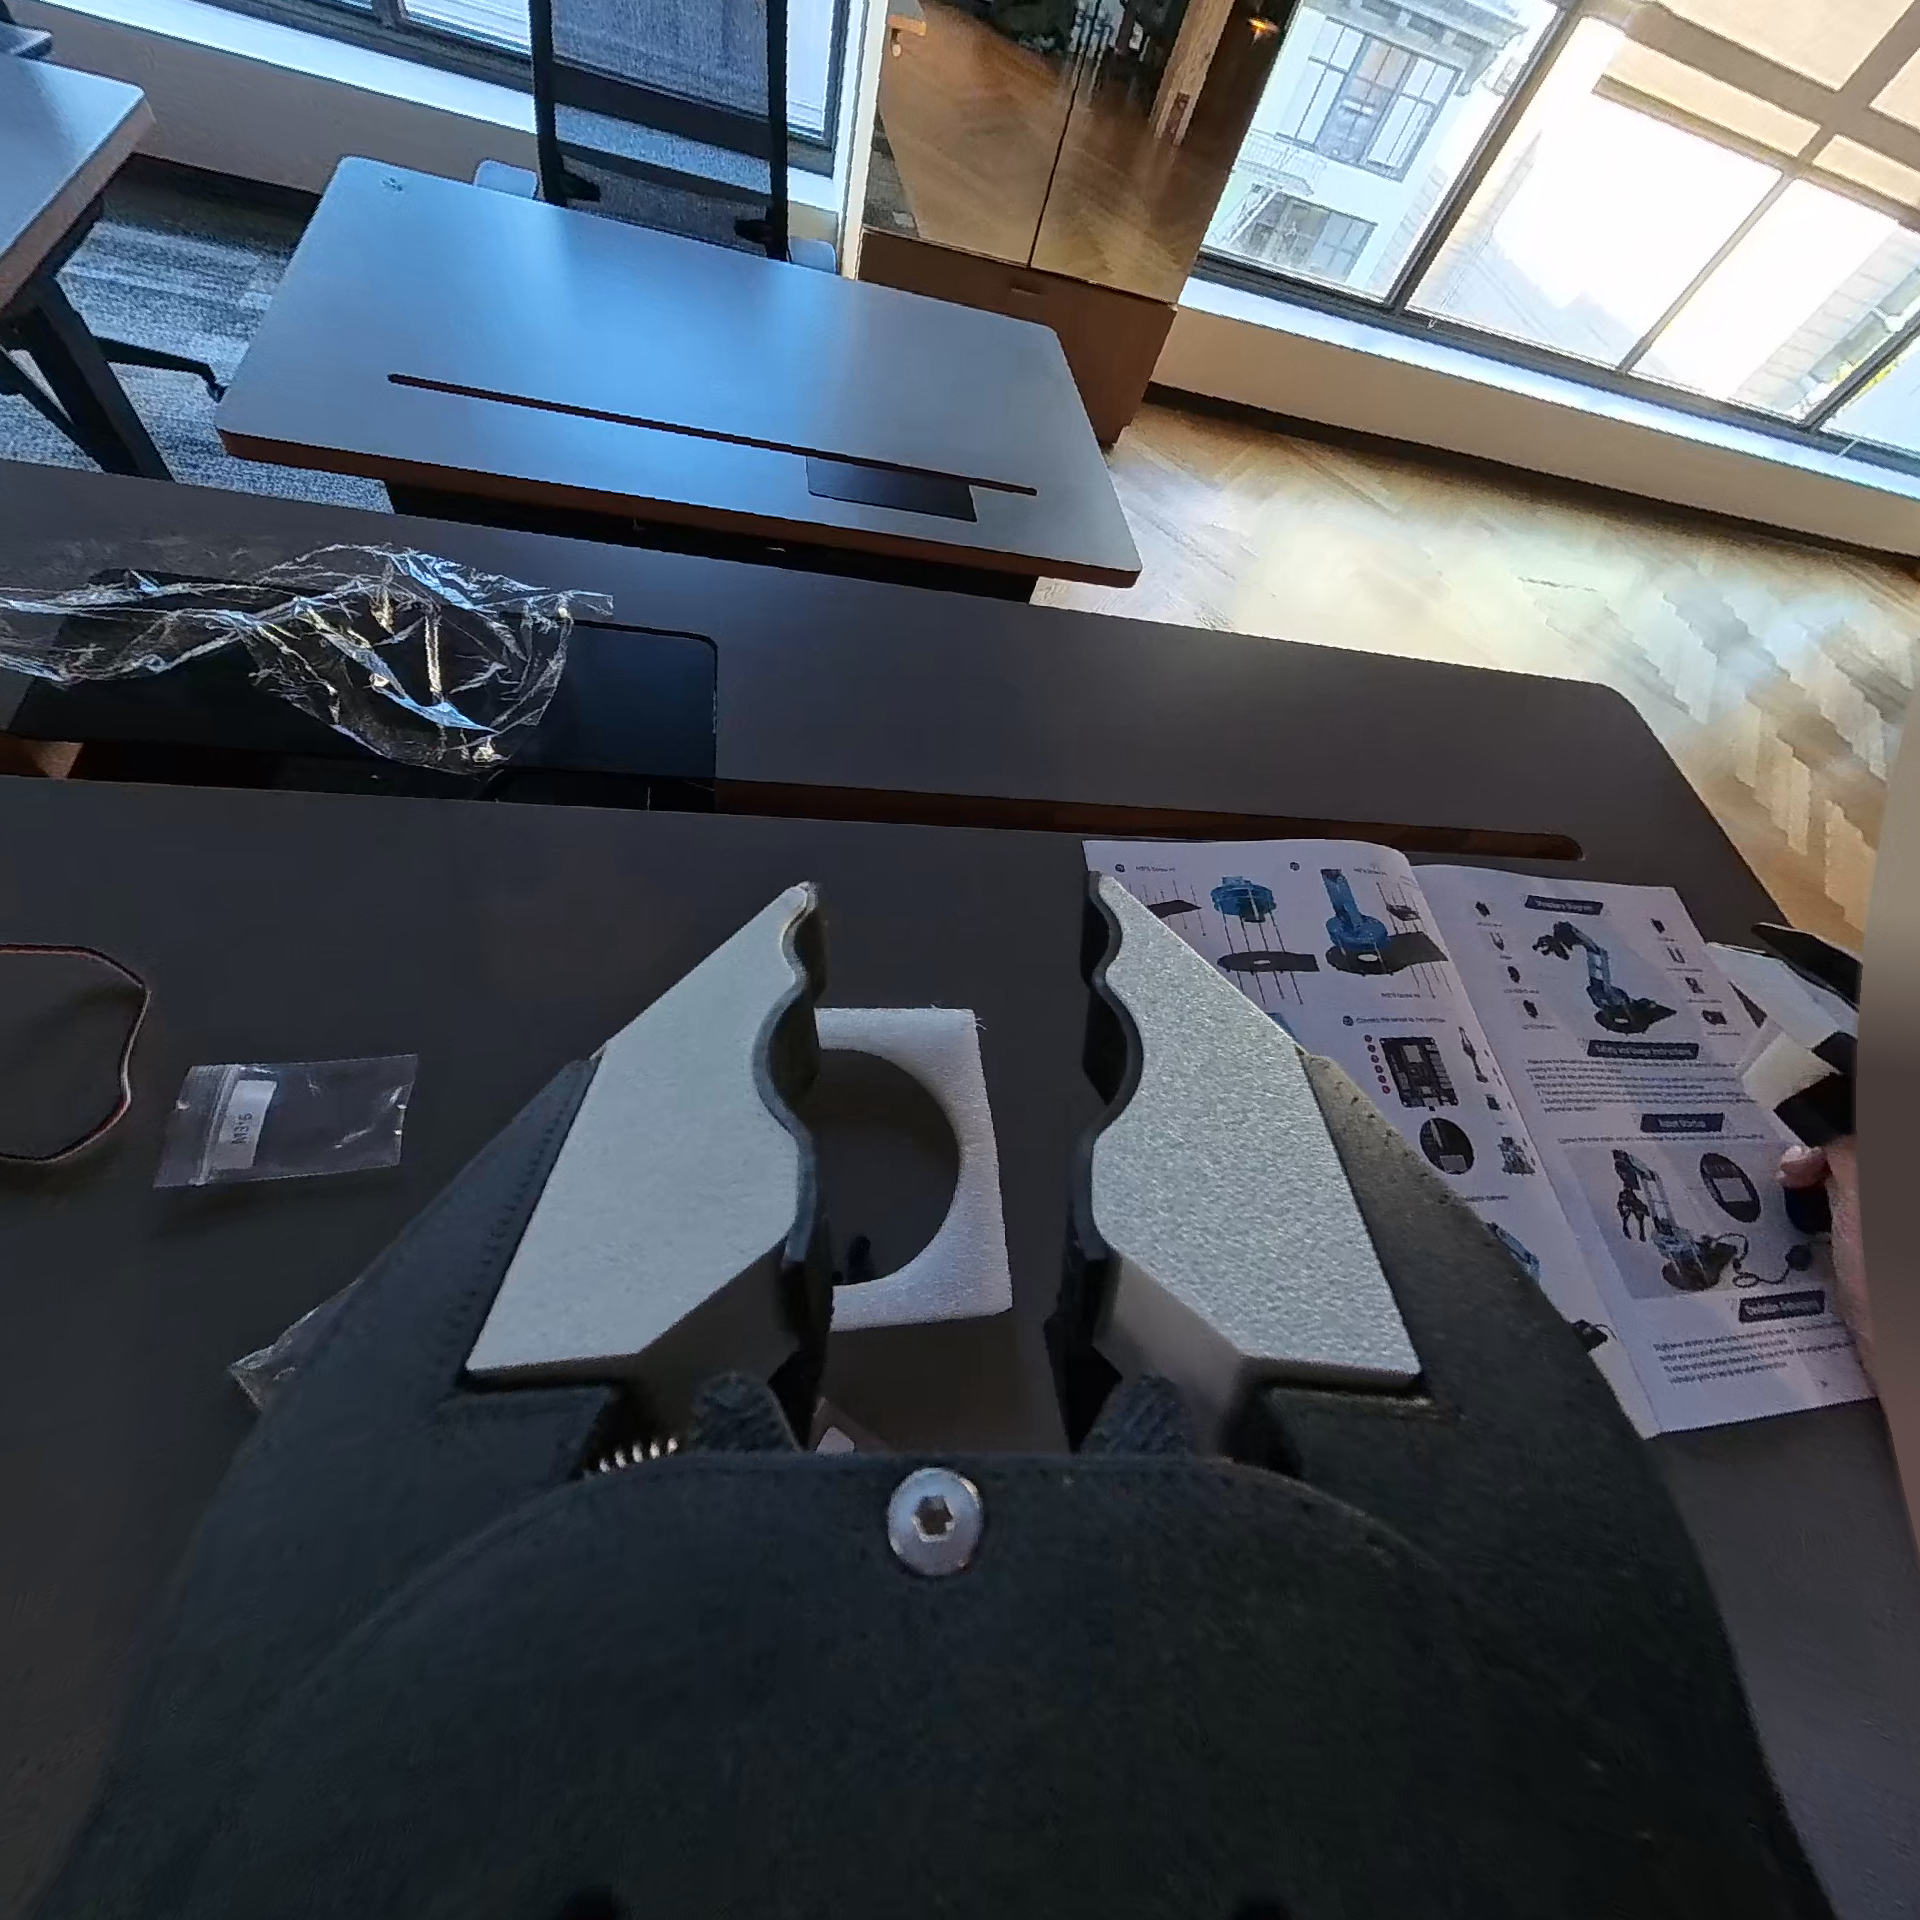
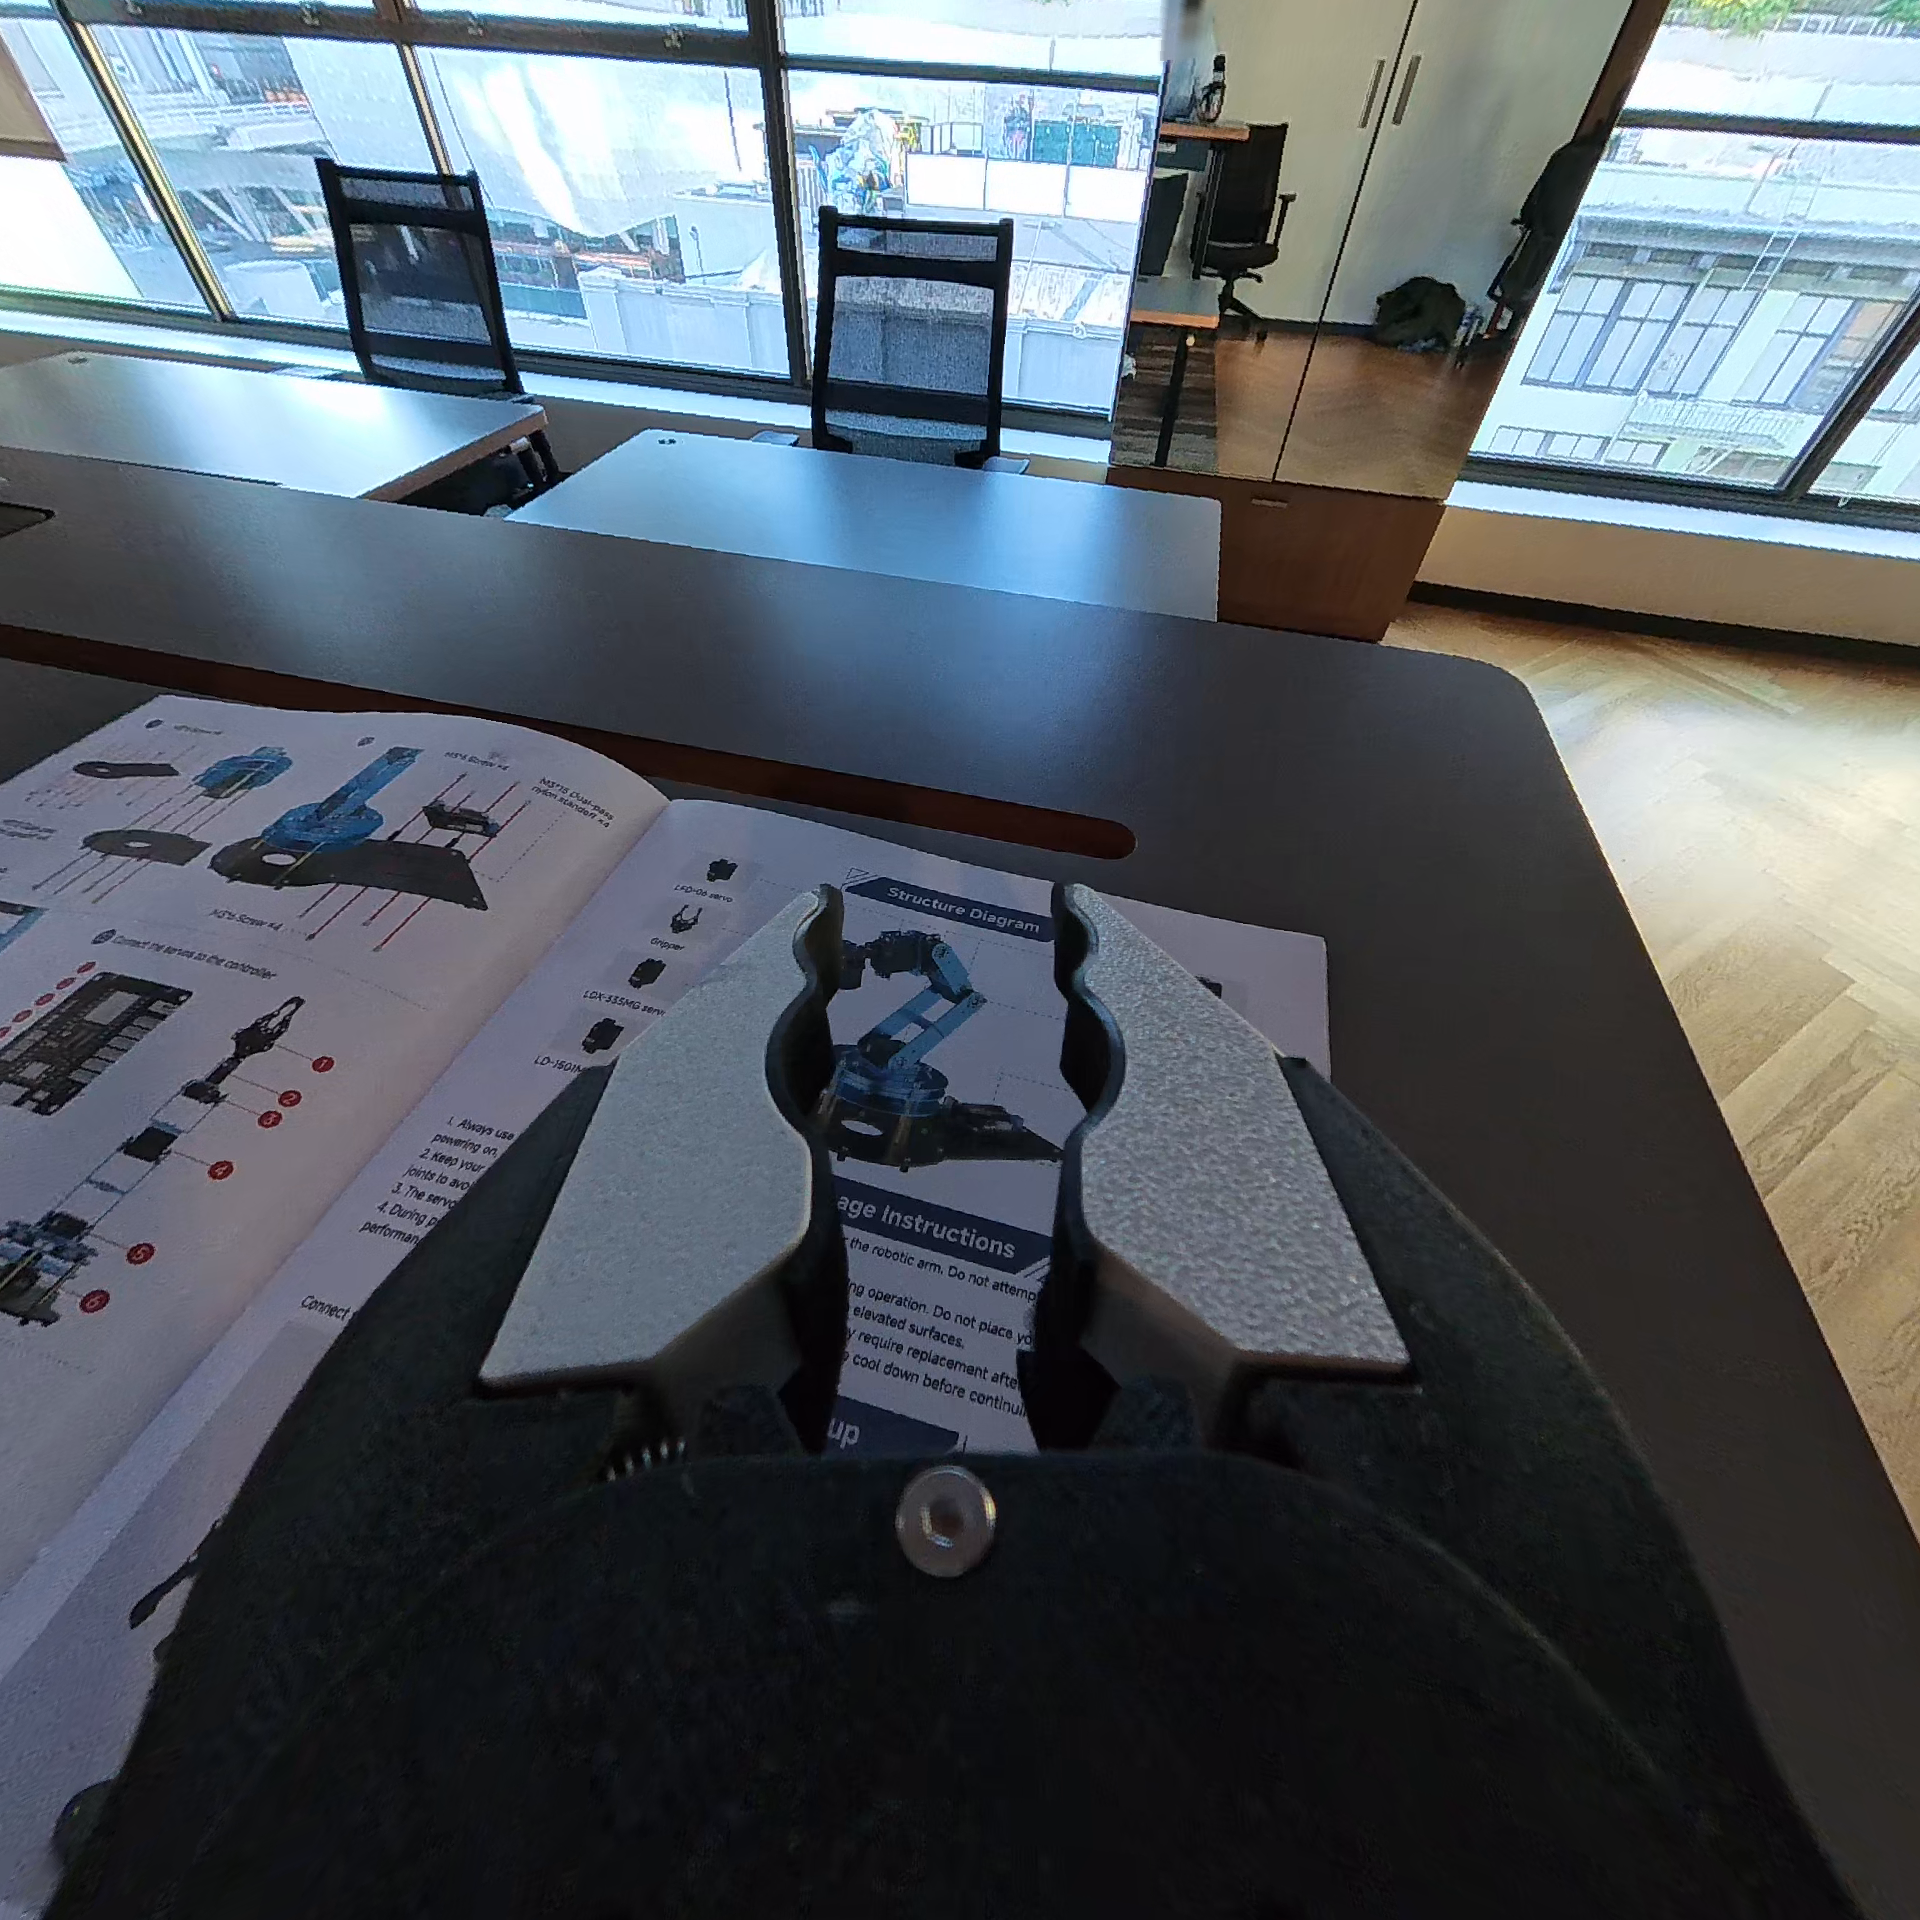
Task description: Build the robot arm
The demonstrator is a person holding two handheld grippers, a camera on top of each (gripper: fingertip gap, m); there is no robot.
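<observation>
My left gripper (image 1: 951, 925) is open and empty above a black desk (image 1: 520, 935). A white foam block (image 1: 961, 1049) with a round cut-out lies on the desk between and below its fingers. An open printed booklet (image 1: 1538, 1091) with pictures of a blue robot arm lies to its right. My right gripper (image 2: 945, 904) is open and empty, hovering over the booklet's right page (image 2: 312, 987). The right gripper also shows at the right edge of the left wrist view (image 1: 1808, 1039), with part of a hand by it.
A small clear zip bag (image 1: 286, 1117) and a thin looped cable (image 1: 73, 1049) lie at the left. Crumpled clear plastic film (image 1: 312, 644) lies at the back left. Grey desks (image 1: 675, 364) and black chairs (image 2: 909, 332) stand beyond. The desk's right edge (image 2: 1662, 935) drops to wood floor. My right fingertips sit around 45 cm from my left ones. My left tips are roughly 20 cm from the white foam block (image 1: 961, 1049).
</observation>
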